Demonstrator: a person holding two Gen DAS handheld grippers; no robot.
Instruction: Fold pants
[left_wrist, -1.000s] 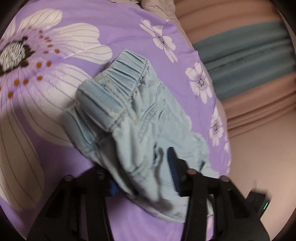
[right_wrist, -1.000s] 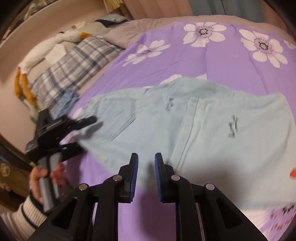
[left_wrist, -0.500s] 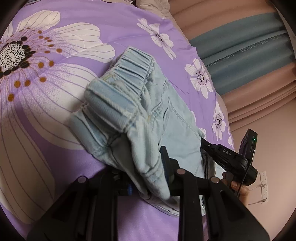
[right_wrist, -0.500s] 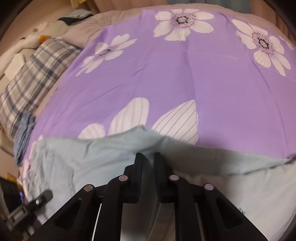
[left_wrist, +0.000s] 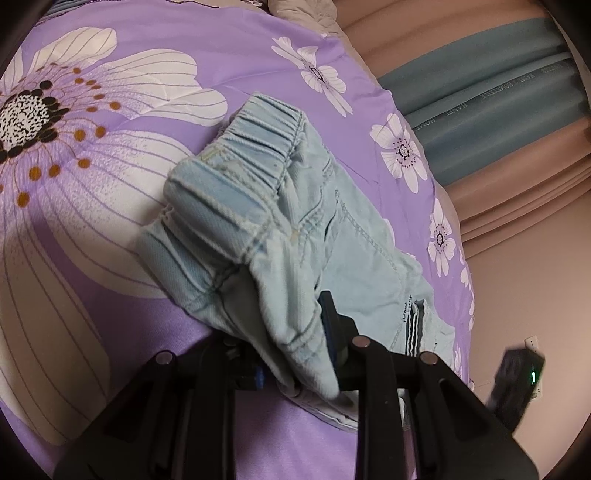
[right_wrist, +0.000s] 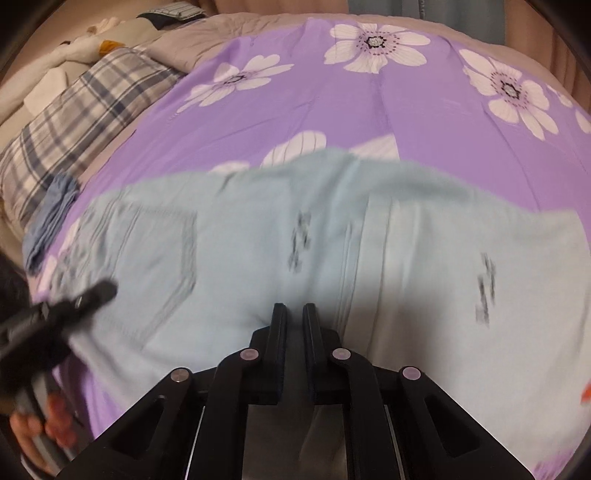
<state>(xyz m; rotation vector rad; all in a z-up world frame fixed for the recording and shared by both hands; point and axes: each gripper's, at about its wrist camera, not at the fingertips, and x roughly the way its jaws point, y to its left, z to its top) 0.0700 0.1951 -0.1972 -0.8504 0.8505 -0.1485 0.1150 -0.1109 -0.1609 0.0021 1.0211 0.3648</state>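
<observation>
the left gripper (left_wrist: 295, 343) pinched a bunched fold of the pale blue soft denim pants (left_wrist: 280, 236); the right gripper (right_wrist: 294, 325) was nearly pressed together on their near edge. limp and light, they would sag, so gripping seams or the ribbed elastic waistband (left_wrist: 258, 147) suited best. they lay on the purple floral cotton bedspread (right_wrist: 369, 103).

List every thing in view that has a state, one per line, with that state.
pants: light blue denim, spread across the bedspread, waistband end bunched and lifted
left gripper: shut on the pants near the waistband
right gripper: fingers nearly together over the pants; whether cloth is pinched is not visible
bedspread: purple with white flowers, laid flat
plaid pillow: lying at the bed's edge
</observation>
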